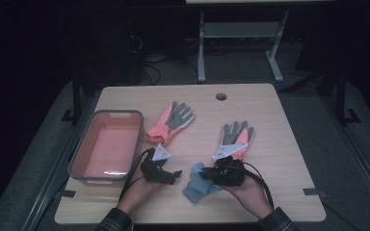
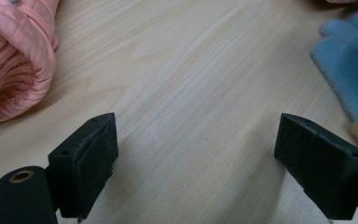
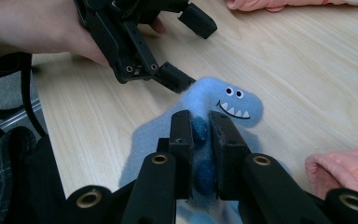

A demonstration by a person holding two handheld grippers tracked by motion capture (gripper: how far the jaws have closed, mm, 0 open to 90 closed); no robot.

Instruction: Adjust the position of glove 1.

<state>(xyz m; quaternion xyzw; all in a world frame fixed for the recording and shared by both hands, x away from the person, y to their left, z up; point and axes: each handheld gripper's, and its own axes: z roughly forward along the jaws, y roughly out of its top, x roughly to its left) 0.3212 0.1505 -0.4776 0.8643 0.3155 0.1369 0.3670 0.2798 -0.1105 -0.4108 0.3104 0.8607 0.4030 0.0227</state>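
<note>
Right tongs pinched shut on blue monster mitten, left tongs gaping wide, empty above desk, pink glove beside.

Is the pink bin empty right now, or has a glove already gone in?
Empty. The high view shows the pink bin with a bare floor; the blue glove lies on the table.
</note>
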